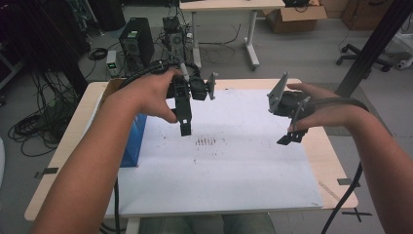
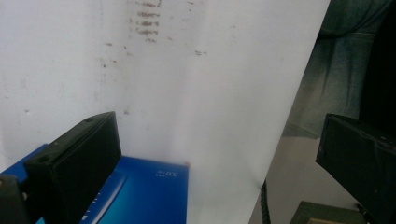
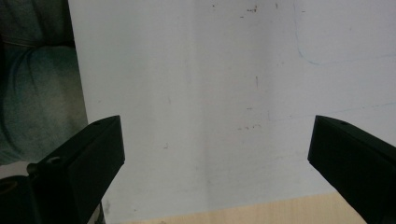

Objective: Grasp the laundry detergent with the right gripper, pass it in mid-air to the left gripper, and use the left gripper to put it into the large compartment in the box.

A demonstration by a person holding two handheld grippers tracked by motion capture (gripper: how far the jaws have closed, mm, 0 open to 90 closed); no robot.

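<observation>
The blue box (image 1: 132,141) is the one thing near my tools: a single box, lying at the left edge of the white sheet (image 1: 234,170) that covers most of the wooden table (image 1: 331,161), partly hidden under my left forearm. In the left gripper view the blue box (image 2: 144,191) lies just below and between my jaws, printed with small pale lettering, one corner meeting the sheet (image 2: 210,93).

I count two grippers, one in each hand, and both hang above the sheet, touching nothing. My left gripper (image 1: 185,127) points straight down, beside the box on its right and above a patch of dark smudges (image 1: 205,142); its jaws stand wide apart with nothing between them. My left hand (image 1: 151,92) wraps it from above, wrist bent.

My right gripper (image 1: 290,137) is well apart from the box, over the sheet's right side, tilted down and inward, jaws also spread wide and empty. My right hand (image 1: 326,109) cups it from behind.
</observation>
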